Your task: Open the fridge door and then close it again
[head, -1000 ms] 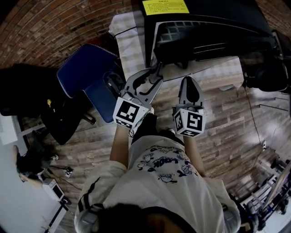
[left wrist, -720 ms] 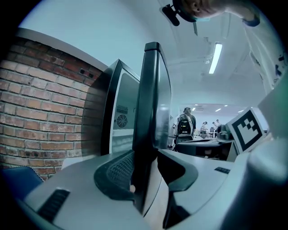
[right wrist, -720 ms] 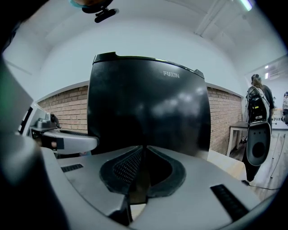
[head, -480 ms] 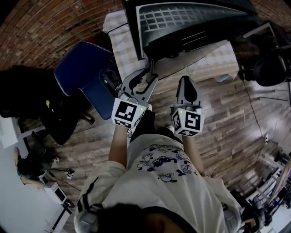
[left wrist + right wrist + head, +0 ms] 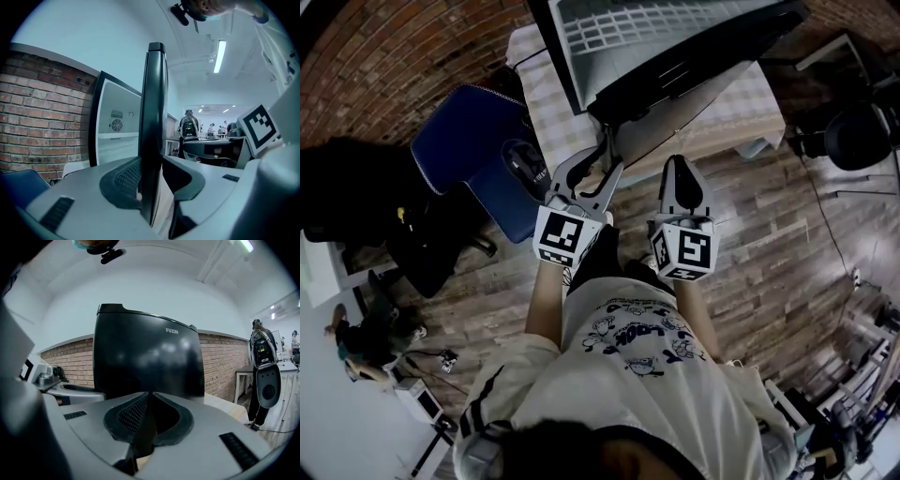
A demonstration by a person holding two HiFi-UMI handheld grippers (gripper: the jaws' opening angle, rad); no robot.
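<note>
The left tool [image 5: 606,150], its jaws just now closing, grips the edge of the open fridge door [image 5: 154,103] at centre frame. The right tool [image 5: 150,397] has its jaws together, empty.

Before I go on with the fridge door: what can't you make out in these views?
- Left gripper grip: its jaws have just been closing with the fridge door edge between them. In the left gripper view, the door hides whether both pads press.
- Fridge interior: blocked by the door in the right gripper view, cut off at the top edge in the head view.
- People behind: too small in the left gripper view.
</note>
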